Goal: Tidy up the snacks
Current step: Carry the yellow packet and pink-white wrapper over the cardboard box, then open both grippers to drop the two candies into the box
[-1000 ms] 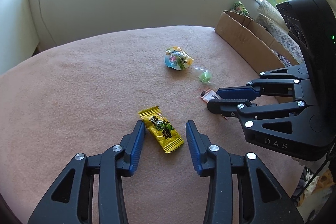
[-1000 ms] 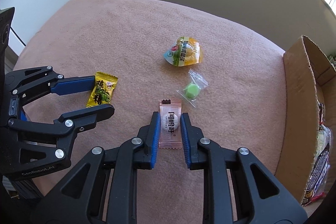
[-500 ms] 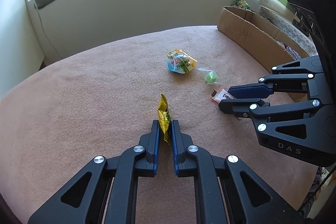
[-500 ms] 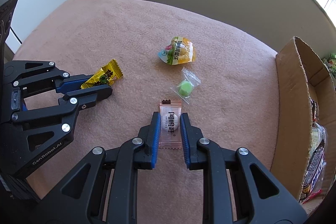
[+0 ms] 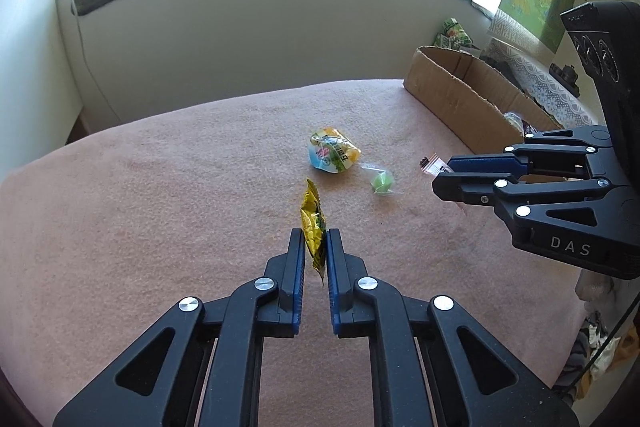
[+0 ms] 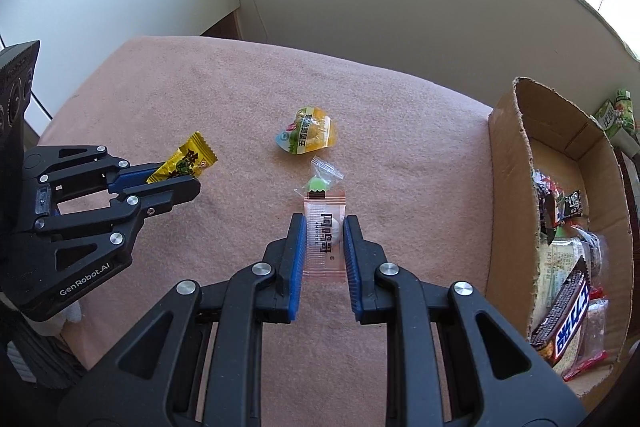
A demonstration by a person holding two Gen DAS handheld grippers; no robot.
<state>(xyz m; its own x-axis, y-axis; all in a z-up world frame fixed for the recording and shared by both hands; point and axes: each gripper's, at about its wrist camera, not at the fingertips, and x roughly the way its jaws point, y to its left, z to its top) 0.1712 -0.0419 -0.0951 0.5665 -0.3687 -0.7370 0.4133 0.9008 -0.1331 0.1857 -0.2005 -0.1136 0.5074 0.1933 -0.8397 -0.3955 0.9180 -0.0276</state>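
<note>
Four loose snacks (image 6: pixel 313 135), two claws (image 6: pixel 323 227), one cardboard box (image 6: pixel 510 163).

Chocolate bar (image 6: pixel 566 319) partly behind box wall (image 6: pixel 512 211)

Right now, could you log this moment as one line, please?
left gripper: shut on yellow candy | right gripper: shut on pink sachet | box: pending

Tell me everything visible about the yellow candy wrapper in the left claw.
The small shiny yellow foil candy wrapper, printed with green and dark characters and crimped at its serrated ends, is pinched edge-on between the blue pads of the left claw. Its far end sticks out past the fingertips. In the right wrist view it appears lifted clear of the pink cloth-covered table, touching only the pads.
</note>
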